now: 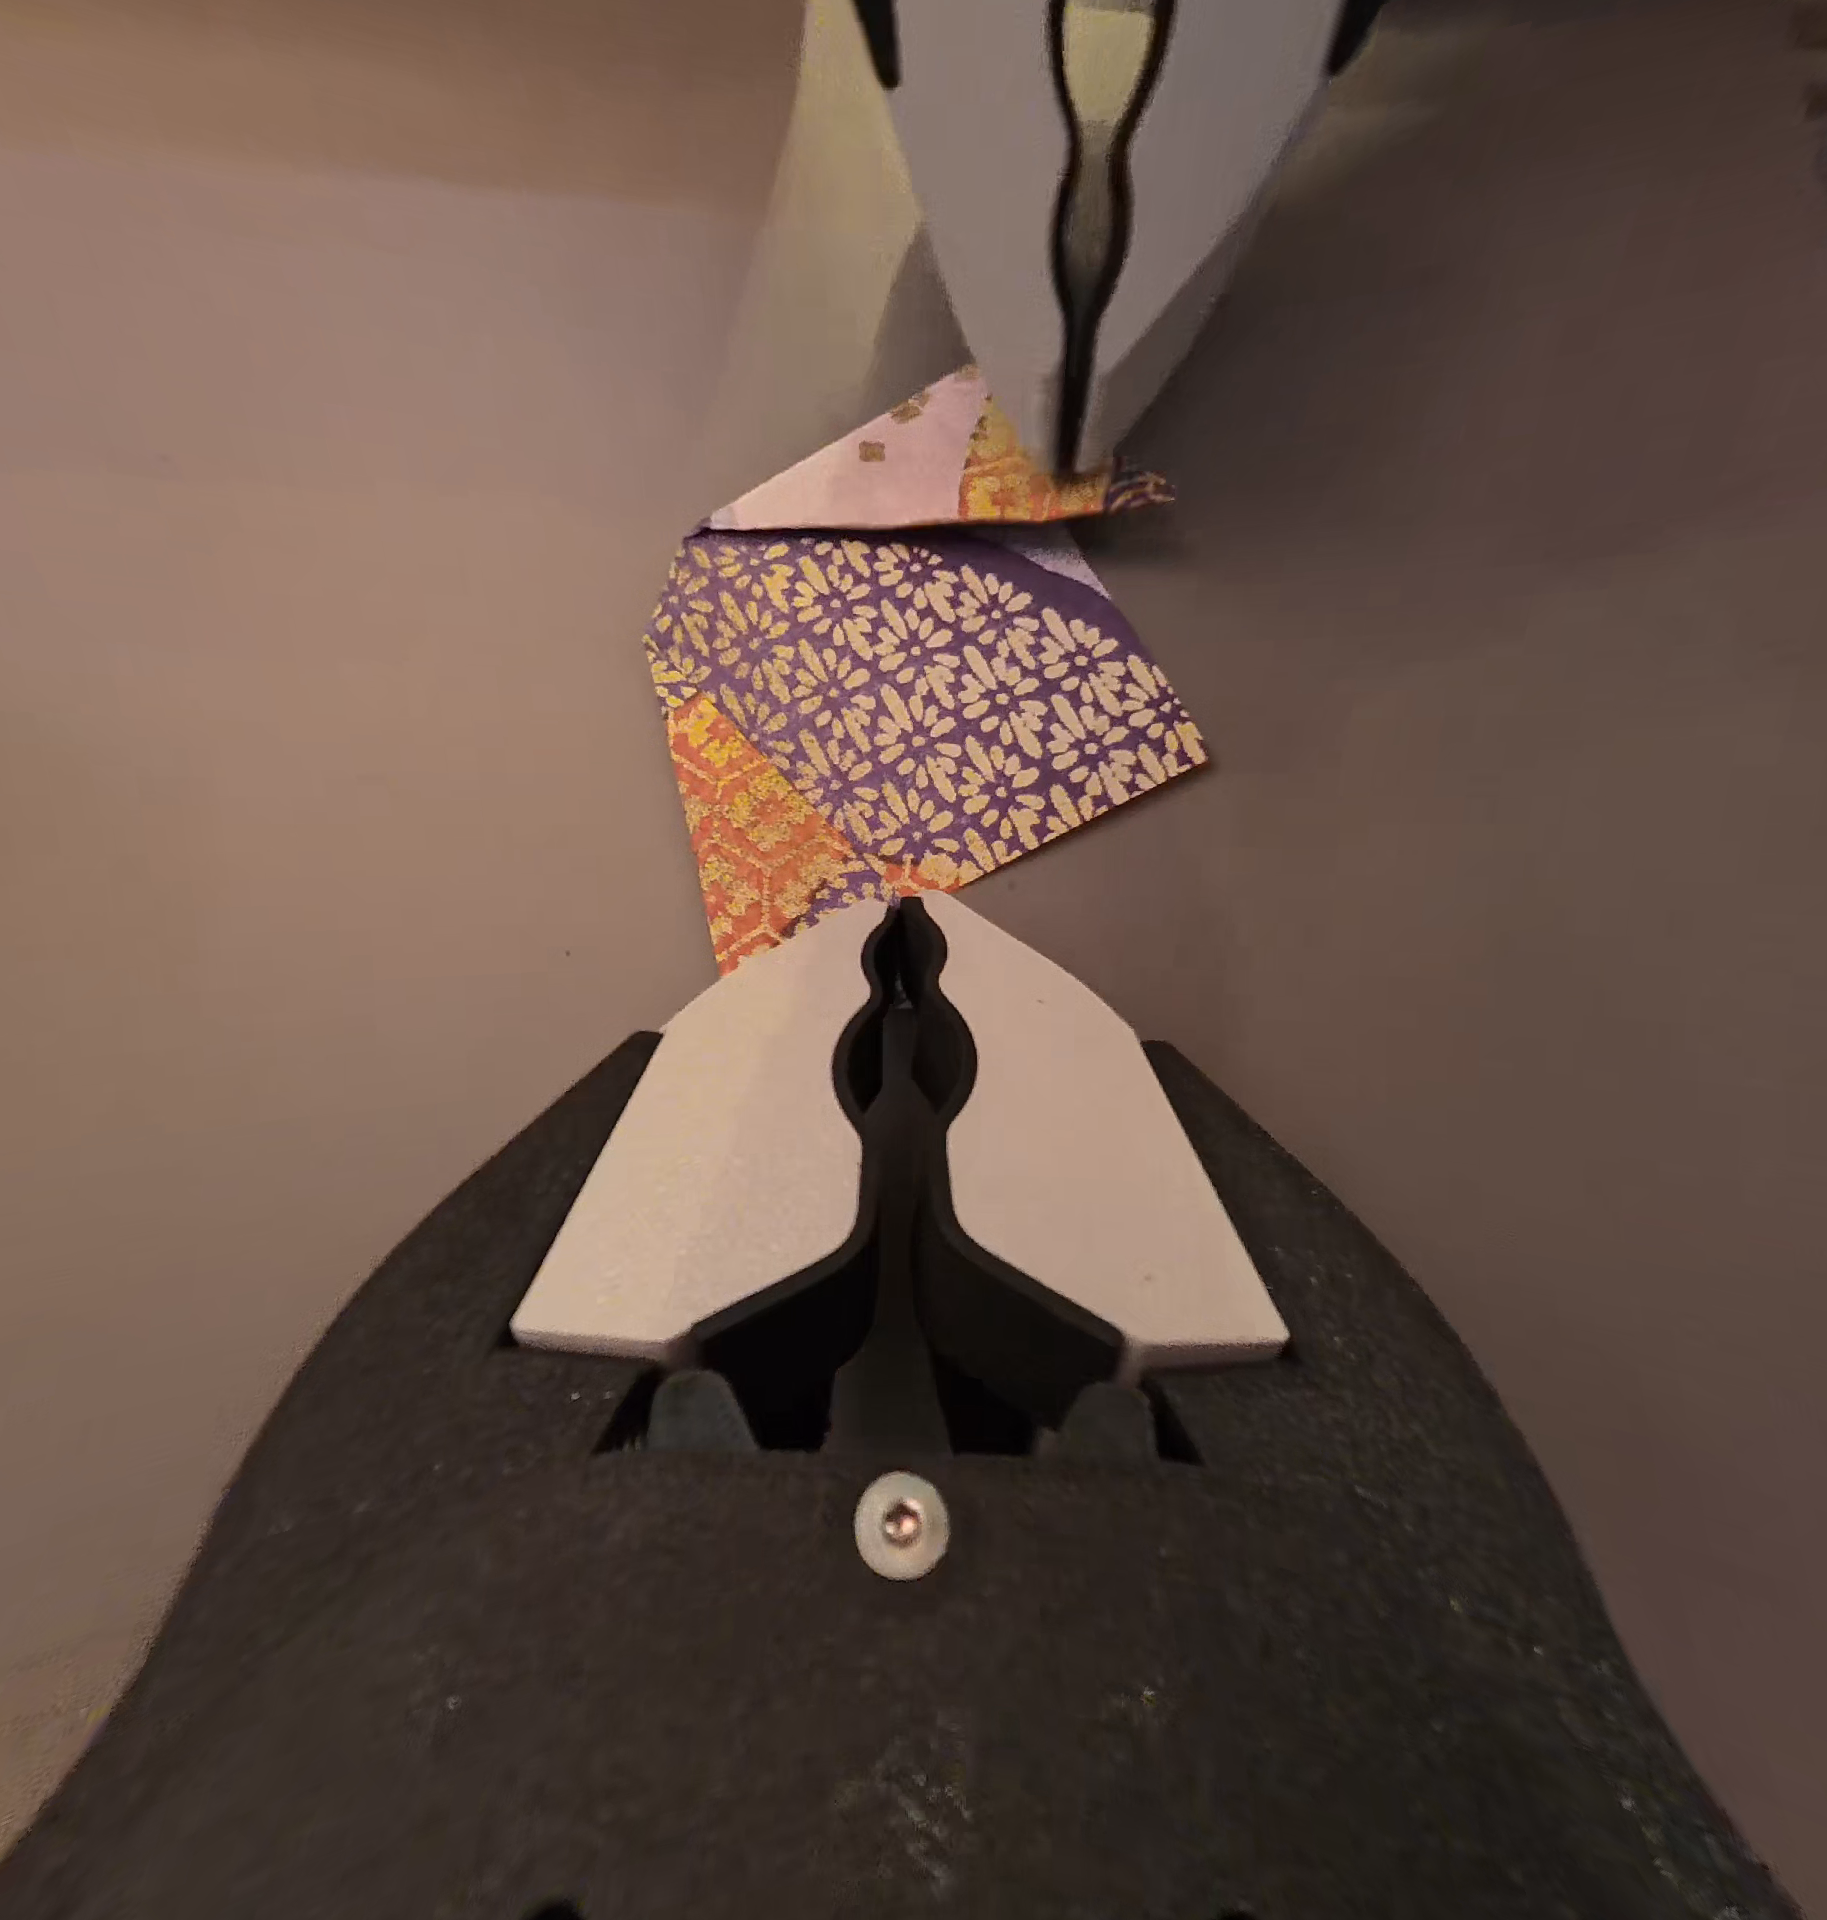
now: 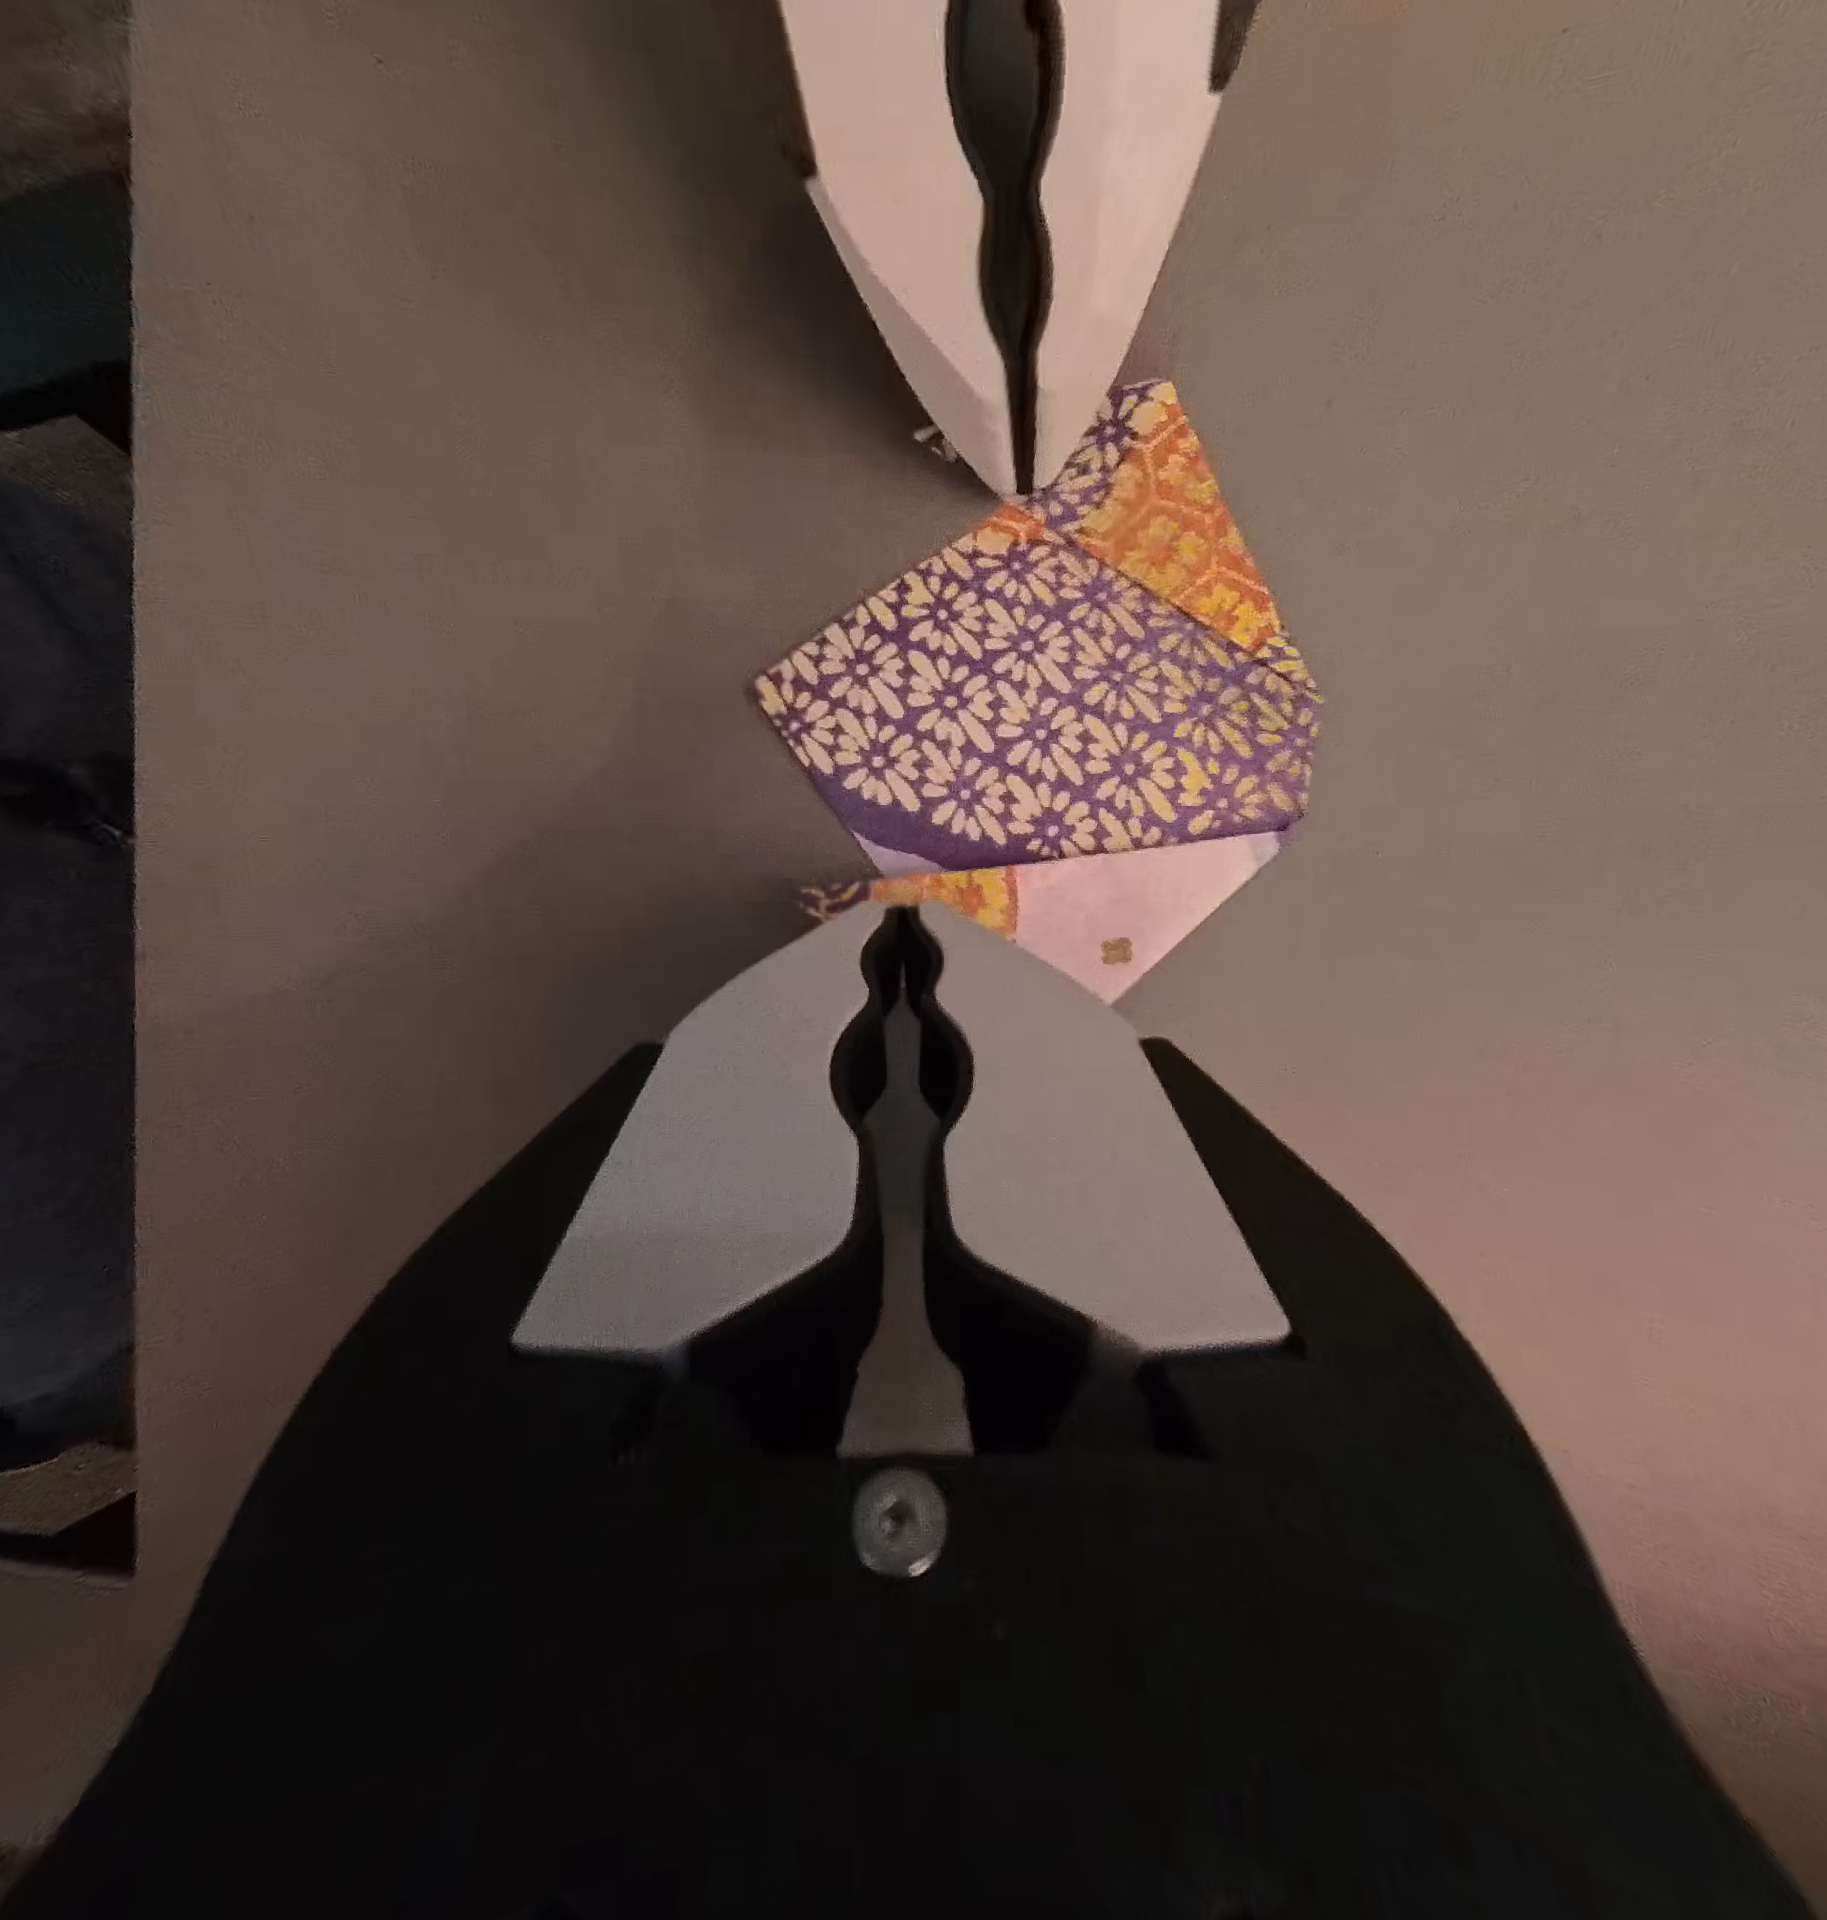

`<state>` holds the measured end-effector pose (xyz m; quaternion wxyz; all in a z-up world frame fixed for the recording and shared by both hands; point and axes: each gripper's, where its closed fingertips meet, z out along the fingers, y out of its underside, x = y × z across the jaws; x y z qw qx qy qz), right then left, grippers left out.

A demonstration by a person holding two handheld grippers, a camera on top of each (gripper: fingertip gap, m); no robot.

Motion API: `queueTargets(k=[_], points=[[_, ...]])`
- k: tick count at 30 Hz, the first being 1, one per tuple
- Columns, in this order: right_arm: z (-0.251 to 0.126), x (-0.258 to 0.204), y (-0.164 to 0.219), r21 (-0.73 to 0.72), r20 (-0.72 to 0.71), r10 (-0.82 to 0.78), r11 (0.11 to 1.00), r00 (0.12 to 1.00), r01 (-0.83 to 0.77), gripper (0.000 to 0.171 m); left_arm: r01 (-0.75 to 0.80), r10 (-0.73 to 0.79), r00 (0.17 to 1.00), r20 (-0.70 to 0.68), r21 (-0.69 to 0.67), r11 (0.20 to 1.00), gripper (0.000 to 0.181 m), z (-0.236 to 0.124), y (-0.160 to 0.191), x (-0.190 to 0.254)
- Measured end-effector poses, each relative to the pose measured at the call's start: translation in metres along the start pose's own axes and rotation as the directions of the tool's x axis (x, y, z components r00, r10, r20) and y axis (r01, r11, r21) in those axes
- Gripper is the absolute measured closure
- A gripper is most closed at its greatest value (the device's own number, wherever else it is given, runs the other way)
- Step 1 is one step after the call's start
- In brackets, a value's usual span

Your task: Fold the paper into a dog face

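Note:
The folded paper (image 1: 930, 717) is purple with a gold flower print and orange patches, and lies on the grey table (image 1: 317, 727). It also shows in the right wrist view (image 2: 1044, 717). My left gripper (image 1: 901, 909) is shut, with its tips touching the paper's near orange corner; I cannot tell if it pinches it. It enters the right wrist view from the top (image 2: 1018, 483). My right gripper (image 2: 901, 914) is shut on the tip of a pale lilac flap (image 2: 1127, 914), which it holds raised off the sheet. It enters the left wrist view from above (image 1: 1070, 478).
The table's left edge (image 2: 135, 831) runs down the right wrist view, with dark fabric and floor (image 2: 36, 675) beyond it. Bare grey table surface (image 2: 1563, 727) lies on both sides of the paper. Spacing between my two grippers at the tips: around 9 cm.

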<state>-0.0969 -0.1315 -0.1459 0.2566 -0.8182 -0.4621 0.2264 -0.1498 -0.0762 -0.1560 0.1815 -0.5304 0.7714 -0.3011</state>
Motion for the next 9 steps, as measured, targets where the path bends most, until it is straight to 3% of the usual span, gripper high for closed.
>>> queueTargets(k=[2, 9], points=[[0.004, 0.000, 0.010, -0.067, -0.002, 0.016, 0.998, 1.000, -0.017, 0.167, 0.032, -0.032, 0.999, 0.011, 0.010, 0.999, 0.181, 0.000, 0.000, 0.000], [0.003, 0.001, 0.013, -0.072, 0.038, 0.020, 0.997, 0.999, -0.017, 0.169, 0.073, -0.073, 0.997, -0.032, 0.015, 0.997, 0.181, -0.001, 0.001, 0.008]])
